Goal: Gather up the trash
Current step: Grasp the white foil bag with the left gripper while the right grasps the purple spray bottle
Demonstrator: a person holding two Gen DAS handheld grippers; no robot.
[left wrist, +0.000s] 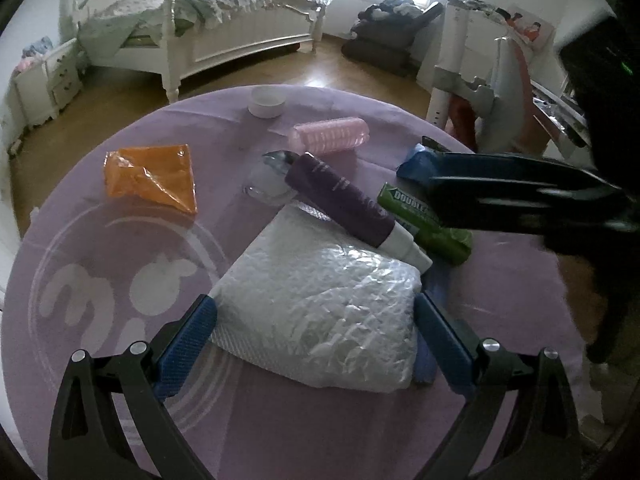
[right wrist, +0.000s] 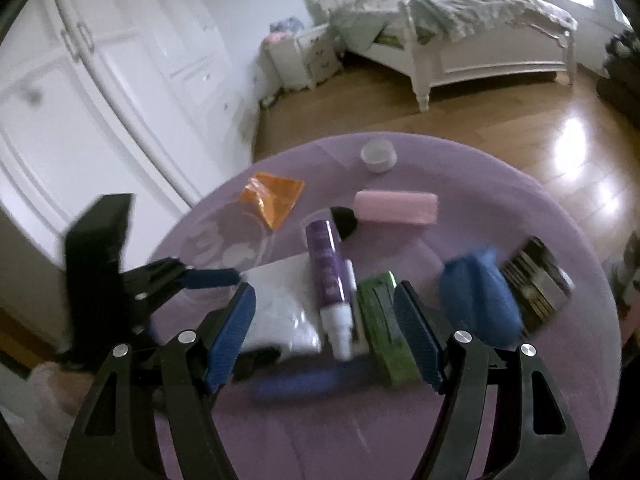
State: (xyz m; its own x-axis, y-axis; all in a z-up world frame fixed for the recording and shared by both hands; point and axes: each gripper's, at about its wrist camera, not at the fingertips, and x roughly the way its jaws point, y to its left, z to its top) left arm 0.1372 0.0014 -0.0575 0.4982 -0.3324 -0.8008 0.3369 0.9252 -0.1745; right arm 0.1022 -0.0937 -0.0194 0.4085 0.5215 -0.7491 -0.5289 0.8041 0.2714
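Observation:
A round table under a purple cloth (left wrist: 100, 208) holds litter. A crinkled clear-and-white plastic bag (left wrist: 320, 308) lies between the blue pads of my left gripper (left wrist: 316, 344), which stands open astride it; the pads sit at its edges. A purple tube (right wrist: 330, 276) with a white cap leans over the bag, next to a green gum pack (right wrist: 384, 332). My right gripper (right wrist: 326, 332) hovers open above those two, with nothing gripped. It shows blurred at the right of the left wrist view (left wrist: 436, 176). An orange wrapper (left wrist: 154, 176) and a pink cylinder (left wrist: 330, 136) lie farther back.
A white jar (left wrist: 267, 102) stands at the table's far edge. A crumpled blue wad (right wrist: 476, 300) and a dark striped packet (right wrist: 536, 284) lie at the right. Beyond are wooden floor, a white bed (left wrist: 240, 36), a nightstand (left wrist: 60, 76) and white wardrobe doors (right wrist: 100, 80).

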